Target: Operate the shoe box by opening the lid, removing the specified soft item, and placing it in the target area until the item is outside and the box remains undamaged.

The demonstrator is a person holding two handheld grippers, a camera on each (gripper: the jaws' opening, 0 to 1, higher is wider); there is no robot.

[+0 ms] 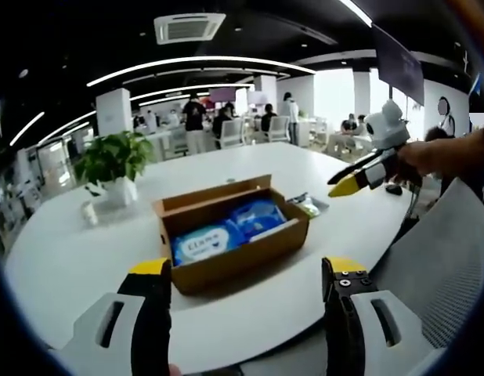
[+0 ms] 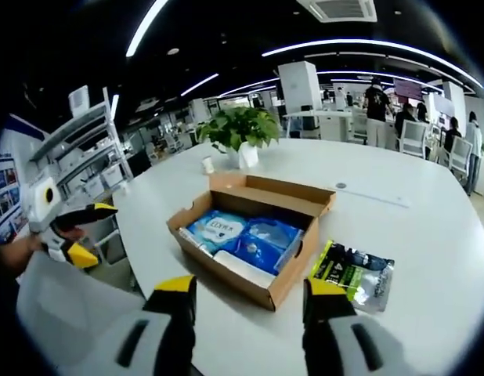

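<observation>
An open cardboard shoe box (image 1: pixel 242 254) (image 2: pixel 234 282) sits on the white round table (image 1: pixel 70 258) (image 2: pixel 414 227), its lid flap folded back. Inside lie a blue soft pack (image 1: pixel 203 243) (image 2: pixel 218 229), a second blue pack (image 1: pixel 258 213) (image 2: pixel 265 239) and a white item (image 2: pixel 242 270). My left gripper (image 1: pixel 246 270) hovers open just short of the box's near wall. My right gripper (image 2: pixel 250 294) is open too, above the table in front of the box. Each gripper also appears in the other's view, the right gripper (image 1: pixel 348 186) and the left gripper (image 2: pixel 92 233), both held off to the side.
A green and black packet (image 1: pixel 308 205) (image 2: pixel 355 274) lies on the table beside the box. A potted plant (image 1: pixel 113 168) (image 2: pixel 242 133) and a small white cup (image 1: pixel 89 213) (image 2: pixel 208 164) stand beyond it. A grey chair (image 1: pixel 446 266) is at the table's edge. People sit far back.
</observation>
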